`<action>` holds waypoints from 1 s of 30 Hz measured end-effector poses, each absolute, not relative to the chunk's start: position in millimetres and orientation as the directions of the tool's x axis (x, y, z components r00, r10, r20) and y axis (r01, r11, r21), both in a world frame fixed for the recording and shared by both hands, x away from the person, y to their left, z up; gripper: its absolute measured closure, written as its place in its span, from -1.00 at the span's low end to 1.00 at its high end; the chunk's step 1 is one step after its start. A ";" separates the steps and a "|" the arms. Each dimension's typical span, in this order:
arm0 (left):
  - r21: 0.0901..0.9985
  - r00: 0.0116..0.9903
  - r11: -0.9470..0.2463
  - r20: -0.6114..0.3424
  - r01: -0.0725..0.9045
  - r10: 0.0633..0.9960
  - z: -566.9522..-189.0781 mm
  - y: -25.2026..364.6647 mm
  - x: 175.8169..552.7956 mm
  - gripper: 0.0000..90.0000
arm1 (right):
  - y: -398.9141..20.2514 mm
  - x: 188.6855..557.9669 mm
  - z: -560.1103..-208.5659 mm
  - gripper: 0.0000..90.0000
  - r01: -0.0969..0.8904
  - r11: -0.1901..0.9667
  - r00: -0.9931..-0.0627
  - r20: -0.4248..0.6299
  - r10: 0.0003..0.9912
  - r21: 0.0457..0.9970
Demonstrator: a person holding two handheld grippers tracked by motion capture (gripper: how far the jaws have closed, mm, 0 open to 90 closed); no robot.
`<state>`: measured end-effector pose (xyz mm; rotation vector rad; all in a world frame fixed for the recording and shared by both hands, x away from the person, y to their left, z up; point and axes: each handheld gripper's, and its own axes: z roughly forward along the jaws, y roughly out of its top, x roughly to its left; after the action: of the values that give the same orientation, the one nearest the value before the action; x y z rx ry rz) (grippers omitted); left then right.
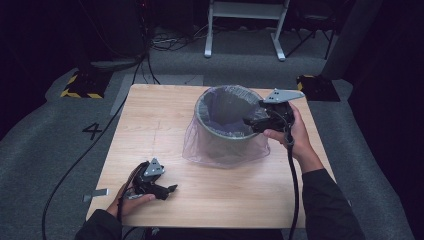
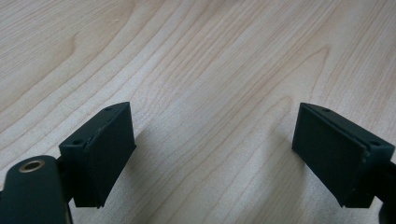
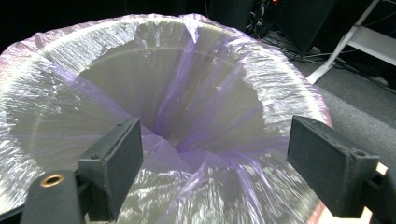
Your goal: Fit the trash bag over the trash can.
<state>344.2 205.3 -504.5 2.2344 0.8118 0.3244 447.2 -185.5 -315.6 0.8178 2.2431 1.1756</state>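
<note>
Wide-open and empty, the left hand-held gripper (image 1: 167,190) rests on the bench (image 1: 150,125). Well ahead, the right hand-held gripper (image 1: 250,122) gapes empty over the bin's (image 1: 220,131) near rim; its purple liner (image 3: 187,116) lies beneath.

digit "4" on grey floor (image 1: 92,131).

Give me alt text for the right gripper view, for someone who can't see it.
The right gripper hangs with its two black jaws wide apart above the mouth of a bin lined with a translucent purple plastic bag, whose crinkled edge folds over the rim. Grey carpet lies beyond.
</note>
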 end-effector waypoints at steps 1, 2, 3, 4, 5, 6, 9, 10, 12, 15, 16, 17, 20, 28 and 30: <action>0.709 0.769 -0.538 -0.010 0.456 0.639 -504.5 205.3 344.2 -0.72 | -186.5 446.3 -315.0 -0.59 0.285 0.452 -0.706 -0.134 0.696 0.845; 0.709 0.769 -0.538 -0.010 0.456 0.639 -504.5 205.3 344.2 -0.72 | -187.7 445.0 -314.3 -0.59 0.282 0.451 -0.705 -0.135 0.696 0.847; 0.709 0.770 -0.538 -0.010 0.455 0.638 -504.5 205.3 344.3 -0.72 | -188.7 443.9 -313.8 -0.59 0.278 0.448 -0.708 -0.134 0.694 0.850; 0.709 0.770 -0.539 -0.010 0.455 0.638 -504.5 205.3 344.3 -0.72 | -189.8 442.6 -313.2 -0.59 0.277 0.448 -0.709 -0.134 0.693 0.850; 0.709 0.770 -0.538 -0.010 0.455 0.638 -504.5 205.3 344.3 -0.72 | -190.6 441.4 -312.8 -0.59 0.276 0.447 -0.708 -0.134 0.694 0.851; 0.709 0.770 -0.538 -0.010 0.455 0.638 -504.5 205.2 344.4 -0.72 | -191.5 440.3 -312.5 -0.59 0.274 0.446 -0.709 -0.134 0.693 0.852; 0.709 0.770 -0.538 -0.010 0.455 0.638 -504.5 205.2 344.4 -0.72 | -194.5 436.9 -311.8 -0.59 0.273 0.447 -0.710 -0.135 0.691 0.852; 0.709 0.770 -0.538 -0.010 0.455 0.638 -504.5 205.2 344.4 -0.72 | -195.7 436.0 -311.7 -0.59 0.271 0.445 -0.709 -0.136 0.692 0.853; 0.709 0.770 -0.538 -0.010 0.455 0.638 -504.5 205.2 344.4 -0.72 | -197.9 434.4 -311.8 -0.58 0.277 0.447 -0.712 -0.131 0.690 0.851; 0.709 0.770 -0.538 -0.010 0.455 0.638 -504.5 205.2 344.4 -0.72 | -200.6 431.9 -312.0 -0.58 0.275 0.454 -0.713 -0.137 0.688 0.848; 0.709 0.770 -0.538 -0.010 0.455 0.638 -504.5 205.2 344.4 -0.72 | -201.5 430.9 -312.0 -0.58 0.274 0.455 -0.714 -0.138 0.687 0.848; 0.709 0.770 -0.538 -0.010 0.455 0.638 -504.5 205.2 344.4 -0.72 | -202.5 429.8 -311.9 -0.58 0.267 0.456 -0.716 -0.142 0.683 0.849; 0.709 0.770 -0.538 -0.010 0.455 0.638 -504.5 205.2 344.4 -0.72 | -205.2 425.4 -312.3 -0.57 0.254 0.465 -0.730 -0.148 0.667 0.848; 0.709 0.770 -0.538 -0.010 0.455 0.638 -504.5 205.2 344.4 -0.72 | -210.4 416.7 -314.7 -0.57 0.240 0.476 -0.741 -0.157 0.653 0.846; 0.709 0.770 -0.538 -0.010 0.455 0.638 -504.5 205.2 344.4 -0.72 | -211.8 414.6 -315.2 -0.57 0.235 0.474 -0.742 -0.158 0.651 0.849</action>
<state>344.4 205.2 -504.5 2.2342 0.8112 0.3245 414.6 -211.8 -315.2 0.7364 2.2597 1.1972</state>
